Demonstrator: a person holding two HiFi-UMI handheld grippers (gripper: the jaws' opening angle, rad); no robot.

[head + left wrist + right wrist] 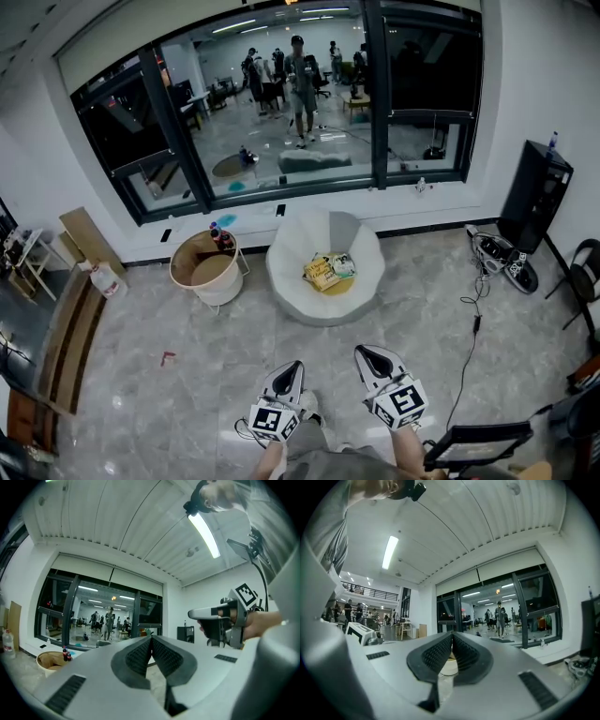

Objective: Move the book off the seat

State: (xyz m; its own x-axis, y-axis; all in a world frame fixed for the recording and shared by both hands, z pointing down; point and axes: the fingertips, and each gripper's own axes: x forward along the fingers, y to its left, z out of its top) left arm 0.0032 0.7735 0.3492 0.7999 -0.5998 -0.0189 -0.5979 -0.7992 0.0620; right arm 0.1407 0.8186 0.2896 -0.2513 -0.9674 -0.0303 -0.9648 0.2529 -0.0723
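Closest to you, your left claw (291,370) and right claw (368,356) hang side by side over the floor (178,384). Each has its jaws pressed fully together with nothing between them. The book (322,273), yellow-covered, lies well ahead in the hollow of the white seat (281,267), touching a greener cover (343,264) at its right.

You have ground to close first, so step in until the seat is below your hands. Spread one claw wide before you descend, not after. Come in low at the book's near edge and slide one jaw under it. The seat looks soft and will probably give, so press lightly. Grip close to the spine so the pages don't fan out, then set the book down clear of the tub (202,274).
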